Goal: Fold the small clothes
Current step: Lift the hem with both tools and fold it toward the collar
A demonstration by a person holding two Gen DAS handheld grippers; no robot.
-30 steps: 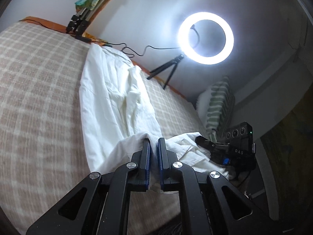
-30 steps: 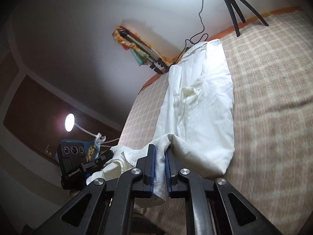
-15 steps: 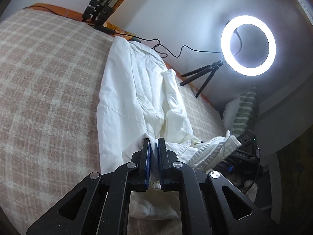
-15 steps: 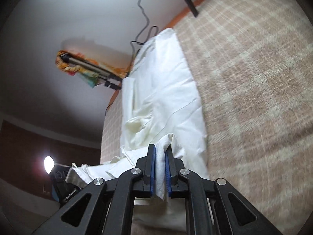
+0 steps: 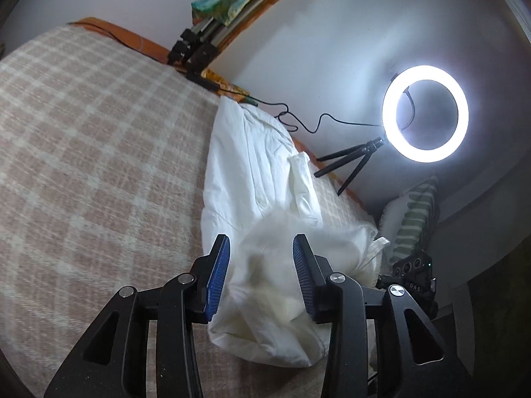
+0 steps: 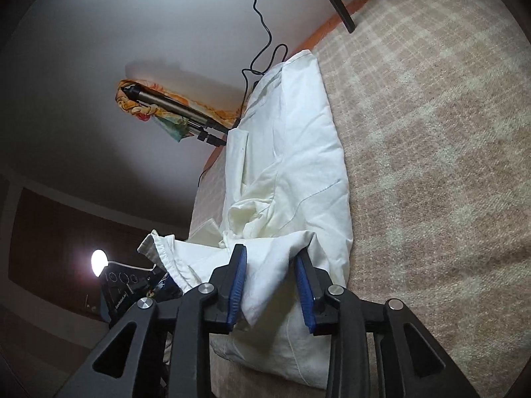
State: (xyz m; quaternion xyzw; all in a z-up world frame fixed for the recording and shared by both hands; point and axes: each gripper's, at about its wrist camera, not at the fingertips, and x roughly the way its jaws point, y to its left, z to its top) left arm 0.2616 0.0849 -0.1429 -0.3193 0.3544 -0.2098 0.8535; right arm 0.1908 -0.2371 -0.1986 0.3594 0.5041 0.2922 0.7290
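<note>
A white garment (image 5: 252, 172) lies lengthwise on the checked bed cover (image 5: 99, 165), its near end doubled back over itself. My left gripper (image 5: 260, 242) hovers over that near fold with its jaws opening. The cloth between them is blurred and slack, and the blue pads (image 5: 217, 275) do not press on it. In the right wrist view the same garment (image 6: 298, 152) runs away from me. My right gripper (image 6: 270, 253) is opening too, with a loose flap of the white cloth draped between its pads (image 6: 235, 285), not pinched.
A lit ring light (image 5: 424, 112) on a small tripod stands at the bed's far side, its cable trailing along the wall. A folded tripod with colourful cloth (image 5: 205, 39) leans there. A striped pillow (image 5: 415, 219) and a bright lamp (image 6: 99, 260) sit beyond the bed edge.
Both grippers were shut on the garment's hem and carried it forward and down over the garment. Both pairs of jaws have now parted, and the cloth hangs slack between them.
</note>
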